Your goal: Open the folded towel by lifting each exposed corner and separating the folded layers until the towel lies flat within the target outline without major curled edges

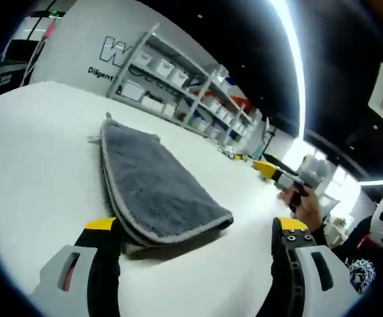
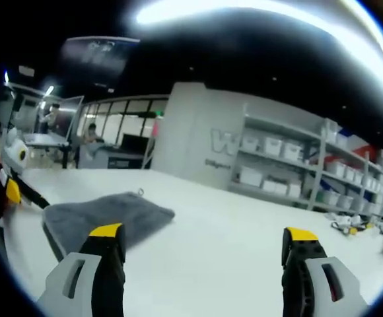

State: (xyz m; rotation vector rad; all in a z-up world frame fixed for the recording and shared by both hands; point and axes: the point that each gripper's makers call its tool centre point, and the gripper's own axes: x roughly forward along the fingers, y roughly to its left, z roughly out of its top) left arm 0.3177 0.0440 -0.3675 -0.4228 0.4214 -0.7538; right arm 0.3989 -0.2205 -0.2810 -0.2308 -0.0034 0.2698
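The left gripper [image 1: 197, 231] is hovering low over the white table [image 1: 33, 172] with its yellow-tipped jaws standing wide apart and nothing between them. Just past its left jaw, the folded grey towel [image 1: 155, 188] is lying flat on the table, its near end sitting right by that jaw tip, though from this angle I cannot tell whether the two are touching. The towel's pale stitched edge is running along its left side and curving round the near end, and a small loop is sticking out at the far corner. Off to the right in the left gripper view, a hand [image 1: 308, 210] is gripping the handle of the other tool near the table's edge. The right gripper [image 2: 203, 238] is likewise standing wide open and empty above bare table [image 2: 231, 231], with the towel [image 2: 105, 212] lying to the left, just beyond its left jaw. At the left edge of the right gripper view a yellow tip of the other gripper [image 2: 13, 191] is poking in. Further back, beyond the table, white shelves [image 2: 290, 162] are holding rows of pale storage bins against a wall with large lettering. In the distance to the left, people [image 2: 53, 119] are sitting or standing at desks by glass partitions; they are too small to describe.
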